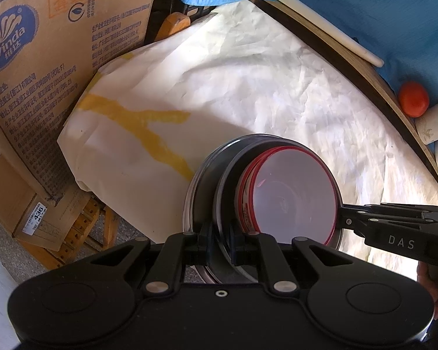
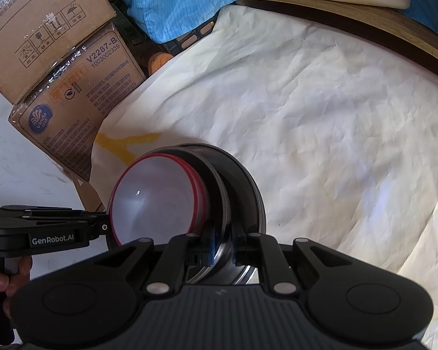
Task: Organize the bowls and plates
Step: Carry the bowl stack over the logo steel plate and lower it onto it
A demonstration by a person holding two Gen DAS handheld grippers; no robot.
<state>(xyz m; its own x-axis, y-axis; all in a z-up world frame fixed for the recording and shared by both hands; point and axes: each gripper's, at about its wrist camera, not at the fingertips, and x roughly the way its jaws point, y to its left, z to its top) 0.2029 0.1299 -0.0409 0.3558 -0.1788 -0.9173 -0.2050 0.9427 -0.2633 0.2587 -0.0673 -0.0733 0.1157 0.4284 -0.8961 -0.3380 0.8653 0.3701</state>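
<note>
Though nested, round steel bowls (image 1: pixel 207 192).

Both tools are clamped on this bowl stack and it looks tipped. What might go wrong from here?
1. The red-rimmed bowls sit loose inside the tilted metal bowl and may slide out.
2. The left tool and right tool each pinch only the thin rim; uneven pulling could twist it free above the white cloth.
</note>
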